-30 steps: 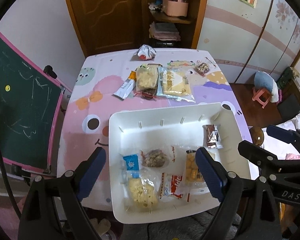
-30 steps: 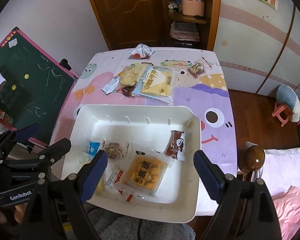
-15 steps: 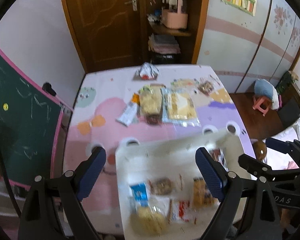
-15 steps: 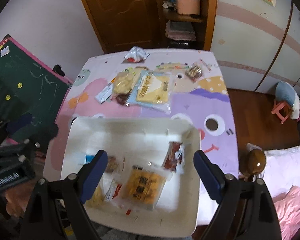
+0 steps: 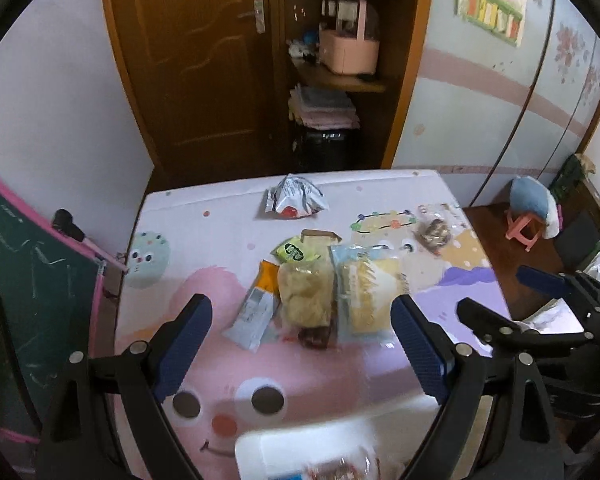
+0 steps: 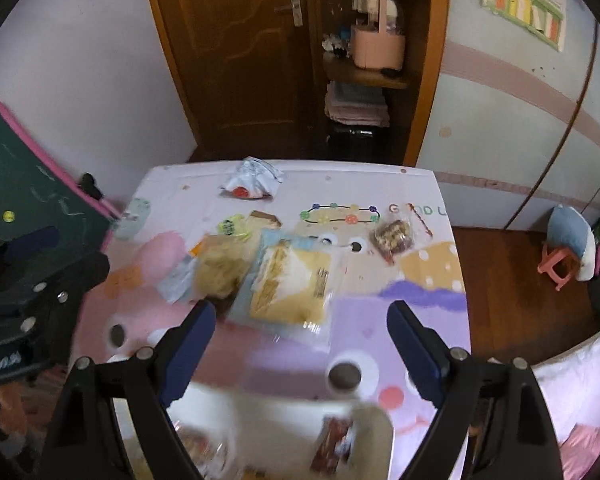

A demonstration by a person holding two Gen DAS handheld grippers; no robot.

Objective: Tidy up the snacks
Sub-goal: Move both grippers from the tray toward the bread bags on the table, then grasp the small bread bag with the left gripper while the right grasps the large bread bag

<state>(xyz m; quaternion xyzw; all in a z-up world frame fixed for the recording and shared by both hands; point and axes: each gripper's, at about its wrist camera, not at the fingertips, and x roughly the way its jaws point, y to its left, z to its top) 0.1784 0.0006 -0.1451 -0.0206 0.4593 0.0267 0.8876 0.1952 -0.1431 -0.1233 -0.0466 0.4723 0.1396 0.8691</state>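
Loose snack packets lie in a cluster on the cartoon-print table (image 5: 204,240): a clear bag of pale puffs (image 5: 306,294), a large yellow cracker pack (image 5: 366,292) (image 6: 290,284), a long silver and orange sachet (image 5: 256,312), a crumpled silver bag (image 5: 294,200) (image 6: 252,182) at the far edge and a small nut packet (image 5: 432,230) (image 6: 394,236) at the right. The white tray (image 5: 268,452) (image 6: 372,432) holding several packets sits at the near edge, blurred. My left gripper (image 5: 302,346) and my right gripper (image 6: 300,348) hover above the cluster, both open and empty.
A green chalkboard (image 5: 24,280) with a pink frame leans at the table's left side. Behind the table are a brown door (image 5: 196,64) and an open shelf with a pink basket (image 5: 350,50). A small pink stool (image 6: 560,264) stands on the wooden floor at the right.
Both grippers have moved forward from over the tray to over the loose packets. The tray has slid to the bottom edge of both views. Jaws stay equally wide.
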